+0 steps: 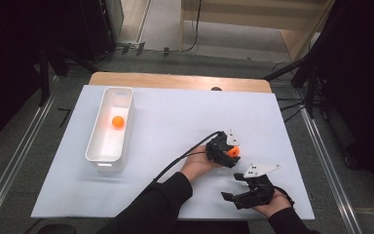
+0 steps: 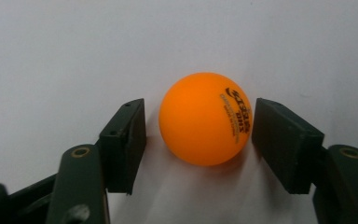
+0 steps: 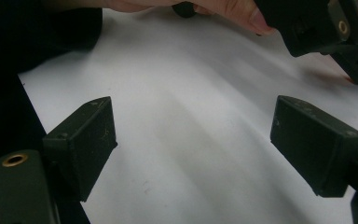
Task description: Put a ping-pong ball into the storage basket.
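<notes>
While the orange ball (image 2: 205, 119) sits on the white sheet (image 1: 175, 122), the left gripper (image 2: 199, 130) brackets it, jaws narrow, a slight gap showing either side (pads apparently not pressing). Nearby, the right gripper (image 3: 193, 144) rests wide apart, holding nothing.

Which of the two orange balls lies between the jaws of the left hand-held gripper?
The orange ball on the white sheet, between the left hand-held gripper jaws. The other orange ball lies apart, inside the white bin.
</notes>
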`<state>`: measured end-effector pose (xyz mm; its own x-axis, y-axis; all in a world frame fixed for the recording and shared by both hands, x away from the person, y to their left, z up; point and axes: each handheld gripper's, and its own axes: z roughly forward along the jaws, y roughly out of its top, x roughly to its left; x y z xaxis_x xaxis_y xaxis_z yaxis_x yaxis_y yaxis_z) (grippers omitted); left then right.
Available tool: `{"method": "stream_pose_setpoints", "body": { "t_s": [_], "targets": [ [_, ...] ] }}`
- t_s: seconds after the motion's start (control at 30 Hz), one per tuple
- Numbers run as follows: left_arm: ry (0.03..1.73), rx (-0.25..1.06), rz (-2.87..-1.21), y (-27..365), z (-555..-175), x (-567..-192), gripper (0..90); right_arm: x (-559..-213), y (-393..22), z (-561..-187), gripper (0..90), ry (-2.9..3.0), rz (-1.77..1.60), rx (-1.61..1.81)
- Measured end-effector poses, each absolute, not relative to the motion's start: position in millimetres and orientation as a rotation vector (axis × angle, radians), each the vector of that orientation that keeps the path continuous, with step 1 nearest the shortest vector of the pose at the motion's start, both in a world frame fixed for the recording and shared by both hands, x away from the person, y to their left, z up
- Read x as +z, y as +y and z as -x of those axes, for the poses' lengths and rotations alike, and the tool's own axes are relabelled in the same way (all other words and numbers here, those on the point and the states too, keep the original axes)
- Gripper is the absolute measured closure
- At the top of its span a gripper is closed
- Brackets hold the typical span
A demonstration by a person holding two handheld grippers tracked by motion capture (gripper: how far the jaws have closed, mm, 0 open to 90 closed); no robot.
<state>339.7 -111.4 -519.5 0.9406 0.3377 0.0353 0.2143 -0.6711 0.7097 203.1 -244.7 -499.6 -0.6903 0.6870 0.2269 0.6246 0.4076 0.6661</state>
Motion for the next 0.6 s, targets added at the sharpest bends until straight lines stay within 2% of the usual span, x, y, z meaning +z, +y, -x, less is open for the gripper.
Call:
{"method": "stream_pose_setpoints", "body": {
  "t_s": [0.3, 0.6],
  "targets": [
    [0.427, 0.214, -2.311, -109.5, -340.9, -519.1, 49.6, -499.6, -244.8, -203.3, 12.8, 2.562, -1.204, 1.159],
    [0.424, 0.226, -2.314, -109.7, -339.7, -518.8, 50.6, -499.6, -245.0, -203.3, 12.8, 2.561, -1.206, 1.161]
  ]
}}
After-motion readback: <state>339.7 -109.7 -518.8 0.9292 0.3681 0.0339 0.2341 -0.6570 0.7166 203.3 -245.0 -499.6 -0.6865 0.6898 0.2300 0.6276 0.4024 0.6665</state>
